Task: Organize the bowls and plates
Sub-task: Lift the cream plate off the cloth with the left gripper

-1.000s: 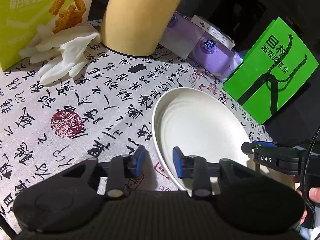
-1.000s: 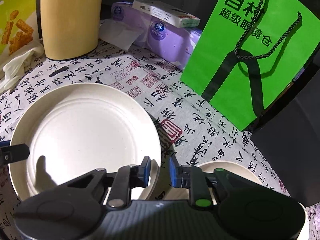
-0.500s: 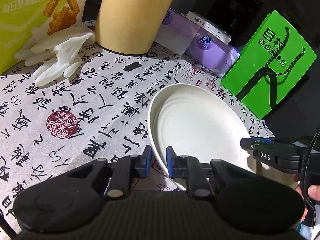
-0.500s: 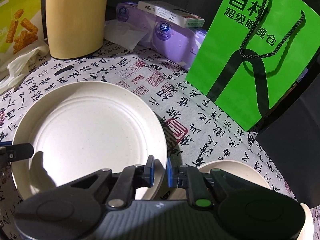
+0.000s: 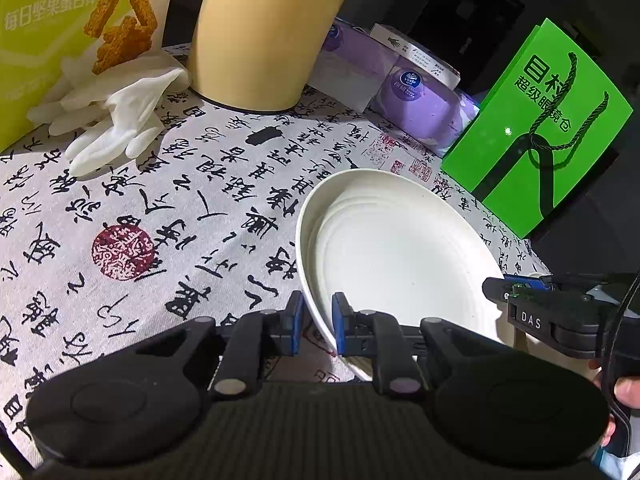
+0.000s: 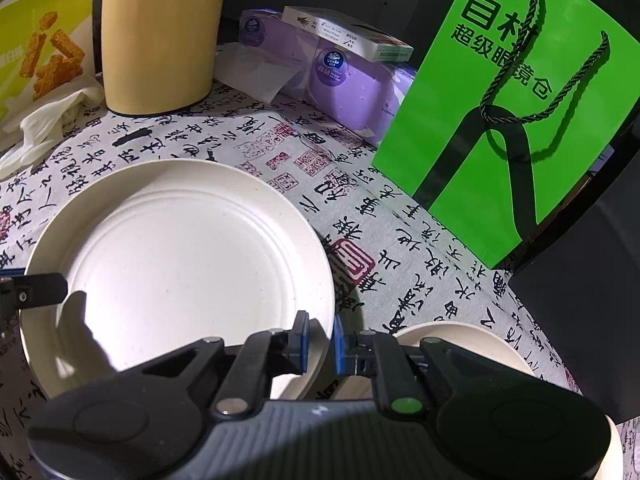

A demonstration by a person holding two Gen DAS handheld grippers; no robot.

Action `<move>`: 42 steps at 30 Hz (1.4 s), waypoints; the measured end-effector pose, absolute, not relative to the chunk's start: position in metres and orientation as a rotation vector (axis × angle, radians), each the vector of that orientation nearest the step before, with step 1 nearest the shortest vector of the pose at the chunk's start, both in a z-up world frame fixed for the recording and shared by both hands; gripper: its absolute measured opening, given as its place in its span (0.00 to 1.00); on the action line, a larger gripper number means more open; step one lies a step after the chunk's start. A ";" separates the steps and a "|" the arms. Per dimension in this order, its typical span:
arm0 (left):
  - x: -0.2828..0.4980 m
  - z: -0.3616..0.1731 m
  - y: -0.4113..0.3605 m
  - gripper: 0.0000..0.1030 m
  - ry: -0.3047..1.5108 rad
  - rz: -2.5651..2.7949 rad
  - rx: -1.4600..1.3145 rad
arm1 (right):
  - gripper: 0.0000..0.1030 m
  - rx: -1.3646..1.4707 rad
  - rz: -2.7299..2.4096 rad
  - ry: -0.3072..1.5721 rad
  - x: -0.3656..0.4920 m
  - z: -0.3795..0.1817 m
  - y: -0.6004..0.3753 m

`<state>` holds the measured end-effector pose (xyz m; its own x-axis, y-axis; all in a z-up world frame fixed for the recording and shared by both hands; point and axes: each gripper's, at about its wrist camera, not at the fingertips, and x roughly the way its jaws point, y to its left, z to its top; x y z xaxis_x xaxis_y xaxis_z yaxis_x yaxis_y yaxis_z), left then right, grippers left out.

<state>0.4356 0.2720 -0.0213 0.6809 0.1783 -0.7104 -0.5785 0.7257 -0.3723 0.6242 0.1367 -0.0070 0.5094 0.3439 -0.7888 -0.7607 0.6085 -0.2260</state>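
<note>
While we angle both grippers down over calligraphy-print tablecloth [image 5: 160, 208], left gripper [image 5: 316, 322] pinches near-left rim of round cream plastic plate [image 5: 400, 256], right gripper [image 6: 320, 344] pinches its right rim. A second ago our jaws stood wider; now they clamp plate.
</note>
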 end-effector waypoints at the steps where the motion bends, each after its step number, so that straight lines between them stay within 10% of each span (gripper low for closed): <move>1: 0.436 -0.021 0.272 0.15 0.700 0.457 -0.627 | 0.12 -0.614 0.717 0.770 0.624 -0.007 0.137; 42: 0.436 -0.020 0.272 0.15 0.696 0.472 -0.605 | 0.09 -0.576 0.724 0.692 0.616 0.000 0.129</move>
